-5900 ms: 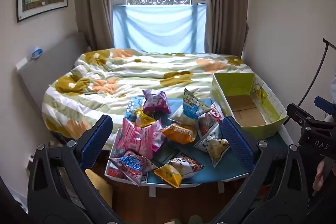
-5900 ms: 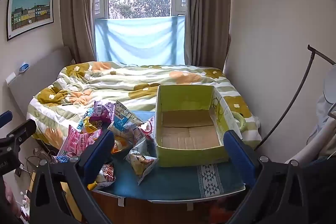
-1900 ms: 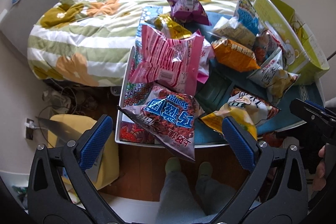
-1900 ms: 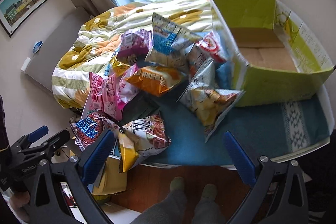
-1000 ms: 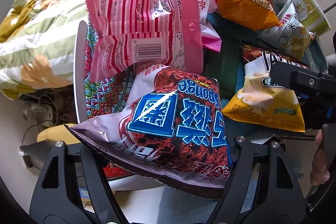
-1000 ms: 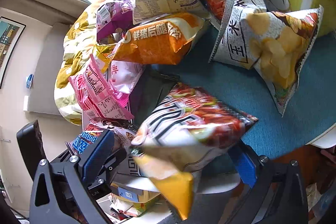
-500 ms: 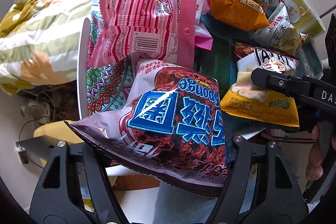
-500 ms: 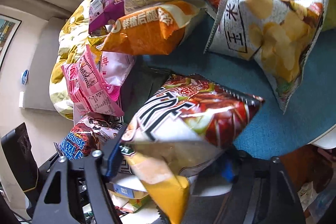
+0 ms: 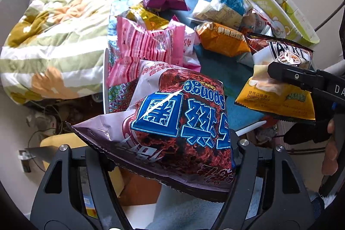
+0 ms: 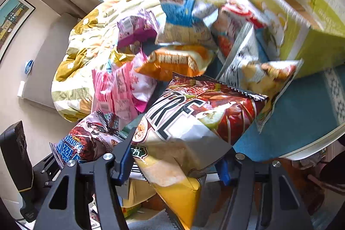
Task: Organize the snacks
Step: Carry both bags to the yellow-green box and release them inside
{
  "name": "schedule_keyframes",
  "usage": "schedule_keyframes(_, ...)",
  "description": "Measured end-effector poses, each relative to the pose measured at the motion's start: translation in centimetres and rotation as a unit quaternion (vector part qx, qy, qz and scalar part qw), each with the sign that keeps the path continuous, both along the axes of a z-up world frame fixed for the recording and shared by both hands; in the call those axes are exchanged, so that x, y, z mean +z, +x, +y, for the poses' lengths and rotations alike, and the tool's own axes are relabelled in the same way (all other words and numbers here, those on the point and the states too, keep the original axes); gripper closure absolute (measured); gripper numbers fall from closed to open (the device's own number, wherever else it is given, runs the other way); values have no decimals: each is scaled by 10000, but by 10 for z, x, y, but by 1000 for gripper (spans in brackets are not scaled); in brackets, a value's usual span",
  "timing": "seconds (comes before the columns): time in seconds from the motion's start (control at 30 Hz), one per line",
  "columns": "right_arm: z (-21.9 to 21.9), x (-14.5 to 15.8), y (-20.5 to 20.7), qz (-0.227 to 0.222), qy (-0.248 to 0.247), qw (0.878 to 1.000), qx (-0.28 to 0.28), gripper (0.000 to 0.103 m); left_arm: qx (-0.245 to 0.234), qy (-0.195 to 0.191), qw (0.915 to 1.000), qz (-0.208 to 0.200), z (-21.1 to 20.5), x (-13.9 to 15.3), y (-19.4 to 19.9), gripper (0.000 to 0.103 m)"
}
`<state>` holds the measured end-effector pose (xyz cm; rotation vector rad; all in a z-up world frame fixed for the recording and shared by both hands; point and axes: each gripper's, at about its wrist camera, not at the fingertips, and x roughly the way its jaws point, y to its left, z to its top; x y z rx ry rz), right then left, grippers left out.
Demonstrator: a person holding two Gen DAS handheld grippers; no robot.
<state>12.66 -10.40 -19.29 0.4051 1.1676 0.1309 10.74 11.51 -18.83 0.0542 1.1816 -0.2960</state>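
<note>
I hold the maroon foil snack bag with blue lettering (image 9: 172, 122) clamped in the left gripper (image 9: 170, 156) and the red-and-yellow barbecue chip bag (image 10: 189, 133) in the right gripper (image 10: 172, 167), whose jaws have just been closing, above the teal-covered tabletop (image 10: 301, 109); slick, puffed foil may slip before the green cardboard box (image 10: 312, 21).
</note>
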Motion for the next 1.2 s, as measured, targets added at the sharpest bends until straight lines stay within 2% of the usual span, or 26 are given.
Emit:
schedule_keyframes(0.2, -11, 33, 3, -431, -135, 9989, 83, 45, 19, -61, 9993, -381, -6, 30, 17, 35)
schedule_keyframes(0.33, -30, 53, 13, -687, -143, 9975, 100, 45, 32, -69, 9977, -672, -32, 51, 34, 35)
schedule_keyframes(0.57, -92, 86, 45, -1078, -309, 9934, 237, 45, 142, -177, 9931, -1151, -111, 93, 78, 35)
schedule_keyframes(0.77, -165, 108, 76, -1318, -444, 9896, 367, 45, 102, -206, 9890, -1458, -200, 120, 128, 35)
schedule_keyframes(0.97, -232, 112, 113, -1298, -555, 9890, 435, 45, 55, -172, 9896, -1427, -292, 123, 179, 35)
schedule_keyframes(1.2, -292, 94, 153, -961, -509, 9930, 462, 45, 91, -44, 9946, -1034, -366, 89, 224, 35)
